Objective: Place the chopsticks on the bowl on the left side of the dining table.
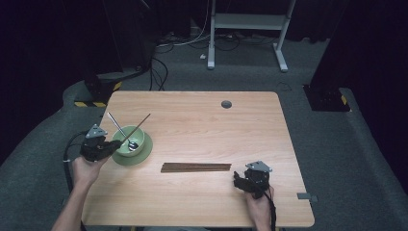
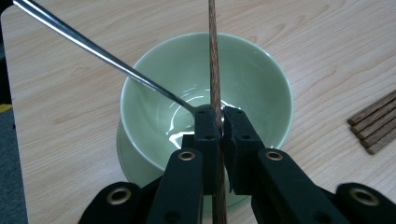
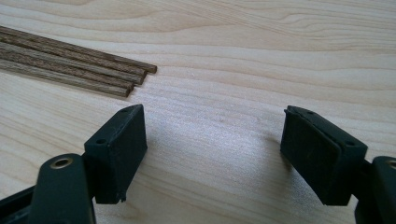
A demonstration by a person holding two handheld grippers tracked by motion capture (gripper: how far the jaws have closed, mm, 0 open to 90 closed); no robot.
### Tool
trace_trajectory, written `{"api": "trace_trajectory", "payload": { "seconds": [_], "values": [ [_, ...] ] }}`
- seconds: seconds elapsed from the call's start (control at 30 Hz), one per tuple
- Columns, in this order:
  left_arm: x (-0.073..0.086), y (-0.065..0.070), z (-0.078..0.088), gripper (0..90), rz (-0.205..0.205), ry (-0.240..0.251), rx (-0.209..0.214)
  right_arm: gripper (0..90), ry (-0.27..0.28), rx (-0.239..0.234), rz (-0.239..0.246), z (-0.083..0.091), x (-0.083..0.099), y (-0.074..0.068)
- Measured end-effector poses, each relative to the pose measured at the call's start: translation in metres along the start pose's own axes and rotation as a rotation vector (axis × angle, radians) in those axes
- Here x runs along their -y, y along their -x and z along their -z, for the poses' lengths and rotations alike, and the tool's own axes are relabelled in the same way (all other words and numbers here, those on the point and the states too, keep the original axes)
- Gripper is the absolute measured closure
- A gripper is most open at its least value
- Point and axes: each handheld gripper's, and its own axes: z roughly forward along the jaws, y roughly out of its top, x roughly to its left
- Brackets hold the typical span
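Observation:
A pale green bowl (image 1: 123, 136) (image 2: 261, 74) stands on a green saucer (image 1: 144, 151) at the table's left, with a metal spoon (image 1: 117, 127) (image 2: 102, 53) leaning in it. My left gripper (image 1: 113, 147) (image 2: 222, 123) is shut on a single brown chopstick (image 1: 140, 123) (image 2: 214, 60), which slants up over the bowl. Several more brown chopsticks (image 1: 196, 167) (image 3: 70, 65) (image 2: 373, 126) lie in a row at the table's middle front. My right gripper (image 1: 238, 178) (image 3: 212, 149) rests open just right of their ends, nothing between its fingers.
The wooden table (image 1: 202, 125) has a round grey grommet (image 1: 226, 104) near its far edge. Beyond it, on the carpet, stand a white desk frame (image 1: 248, 21) and loose cables (image 1: 159, 67).

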Motion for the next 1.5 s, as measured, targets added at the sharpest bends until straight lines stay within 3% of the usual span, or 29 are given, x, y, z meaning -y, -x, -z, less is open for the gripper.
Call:
{"api": "trace_trajectory", "payload": {
  "seconds": [0.53,1.17,1.43,1.5],
  "values": [
    [0.000,-0.010,-0.010,84.1,-0.003,-0.032,-0.021,21.8,0.000,0.000,0.000,0.000,0.000,0.000],
    [-0.001,-0.014,-0.010,83.5,-0.003,-0.037,-0.026,21.8,0.000,-0.002,0.001,0.000,0.000,0.000],
    [-0.002,-0.013,-0.005,78.5,0.009,0.001,-0.019,21.8,0.000,-0.002,0.001,0.000,0.000,0.000],
    [-0.001,-0.013,-0.004,76.8,0.031,0.010,-0.014,21.8,0.000,-0.002,0.002,0.000,0.000,0.000]
  ]
}}
